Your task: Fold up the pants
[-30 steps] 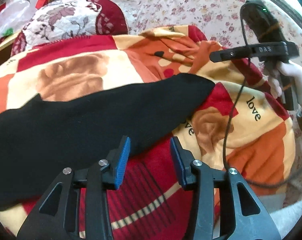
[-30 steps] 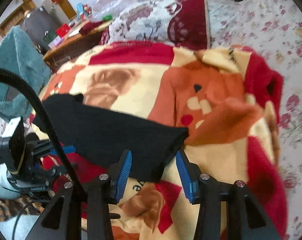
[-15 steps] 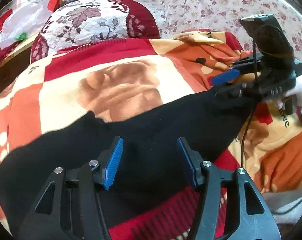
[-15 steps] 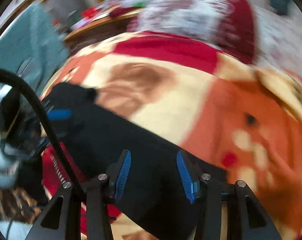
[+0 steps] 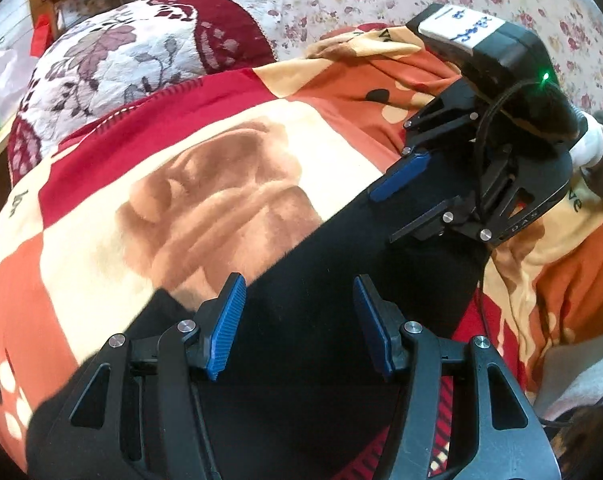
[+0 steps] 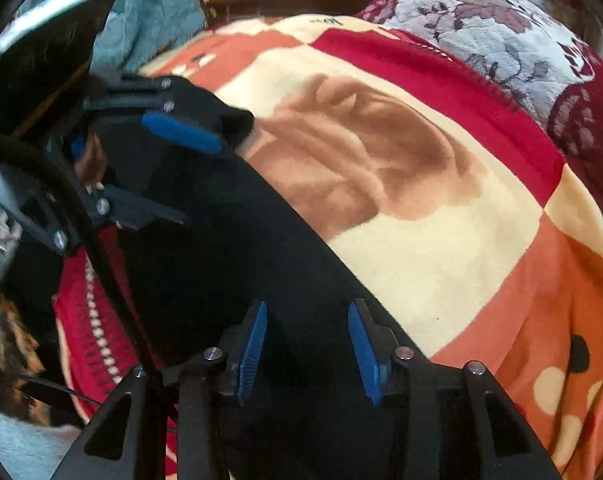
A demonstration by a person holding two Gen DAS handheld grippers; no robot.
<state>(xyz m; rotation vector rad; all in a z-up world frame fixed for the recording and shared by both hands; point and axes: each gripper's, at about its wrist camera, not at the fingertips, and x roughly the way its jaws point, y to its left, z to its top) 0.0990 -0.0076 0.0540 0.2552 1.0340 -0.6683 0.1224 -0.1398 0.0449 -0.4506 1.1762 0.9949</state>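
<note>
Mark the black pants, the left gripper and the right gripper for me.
black pants [image 5: 309, 280], left wrist view, on the flat fabric ahead of the fingers.
left gripper [image 5: 299, 324], left wrist view, midway between its blue fingertips.
right gripper [image 6: 307, 344], right wrist view, midway between its blue fingertips.

Evenly and softly lit, without hard shadows. Strong fisheye bending and dark corners in both views. Detail lost in the black pants [image 5: 301, 280]. Motion blur at the left edge of the right wrist view.
</note>
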